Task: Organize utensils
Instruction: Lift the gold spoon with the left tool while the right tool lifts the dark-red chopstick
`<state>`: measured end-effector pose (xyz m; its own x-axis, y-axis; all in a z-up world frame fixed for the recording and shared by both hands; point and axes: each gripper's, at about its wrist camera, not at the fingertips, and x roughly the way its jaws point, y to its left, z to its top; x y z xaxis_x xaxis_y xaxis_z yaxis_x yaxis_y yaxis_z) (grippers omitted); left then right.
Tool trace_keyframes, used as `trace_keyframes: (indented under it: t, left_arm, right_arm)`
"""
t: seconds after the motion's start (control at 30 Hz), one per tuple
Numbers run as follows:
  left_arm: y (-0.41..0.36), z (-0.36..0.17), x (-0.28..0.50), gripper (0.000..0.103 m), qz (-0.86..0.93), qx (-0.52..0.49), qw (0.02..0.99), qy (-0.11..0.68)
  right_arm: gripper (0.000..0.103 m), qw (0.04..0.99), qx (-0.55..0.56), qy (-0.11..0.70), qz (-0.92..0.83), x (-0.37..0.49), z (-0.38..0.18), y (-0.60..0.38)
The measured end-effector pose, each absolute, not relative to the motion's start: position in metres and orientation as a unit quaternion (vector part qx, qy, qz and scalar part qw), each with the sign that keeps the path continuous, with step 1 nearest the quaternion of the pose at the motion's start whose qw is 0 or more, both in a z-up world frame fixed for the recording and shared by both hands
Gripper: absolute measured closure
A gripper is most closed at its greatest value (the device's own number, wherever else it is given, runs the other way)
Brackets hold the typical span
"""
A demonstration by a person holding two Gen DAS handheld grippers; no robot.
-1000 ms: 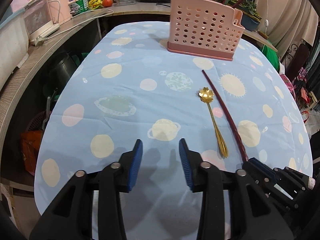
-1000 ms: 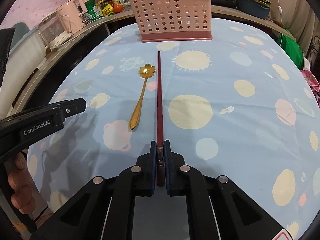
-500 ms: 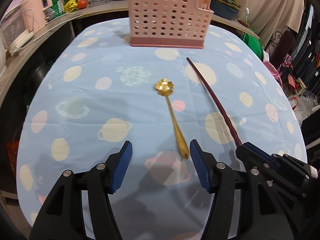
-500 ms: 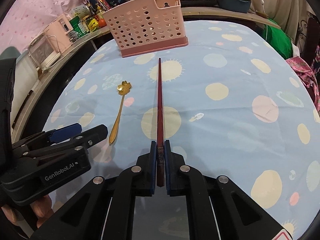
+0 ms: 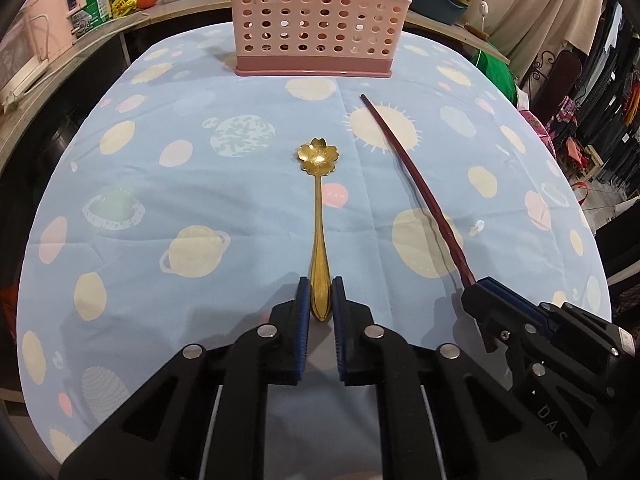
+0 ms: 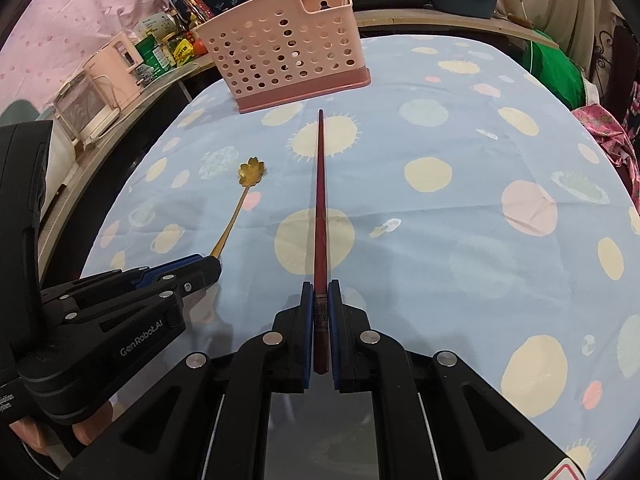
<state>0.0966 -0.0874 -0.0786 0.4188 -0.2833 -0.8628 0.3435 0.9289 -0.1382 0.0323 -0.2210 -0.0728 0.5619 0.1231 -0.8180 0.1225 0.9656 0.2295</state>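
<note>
Gold spoon (image 5: 319, 216) lies flat on the planet-print tablecloth (image 5: 192, 184), and the left gripper (image 5: 320, 300) has just squeezed in onto its handle end. Right gripper (image 6: 320, 300) is clamped on a dark red chopstick (image 6: 321, 200) pointing at the pink basket (image 6: 280, 48) further back.

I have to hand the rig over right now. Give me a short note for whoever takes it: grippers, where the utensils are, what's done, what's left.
Left gripper: jaws have just closed on the handle end of the gold spoon, which lies on the tablecloth.
Right gripper: shut on the dark red chopstick, tip pointing at the pink holder.
Done: both utensils gripped.
Left: lift each and drop it into the holder.
</note>
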Motion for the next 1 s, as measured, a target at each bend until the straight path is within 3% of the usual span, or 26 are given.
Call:
trace_keyframes:
  t: [0.57,0.67,0.73,1.0]
  left_arm:
    - [-0.060,-0.011,0.098,0.094,-0.176,-0.008,0.877,0.448]
    - [-0.059,-0.002,0.101,0.095,-0.173,-0.010,0.881,0.439]
    - [-0.057,0.002,0.103,0.102,-0.171,-0.010,0.884,0.435]
    - [-0.057,0.020,0.111,0.102,-0.166,-0.003,0.892,0.420]
  right_arm:
    - [0.096,0.903,0.148,0.404,0.011,0.027,-0.016,-0.227]
    - [0.096,0.910,0.150,0.386,0.012,0.027,-0.002,-0.231]
    - [0.096,0.915,0.152,0.373,0.012,0.027,0.008,-0.233]
    - [0.096,0.928,0.170,0.332,0.022,0.036,0.044,-0.243]
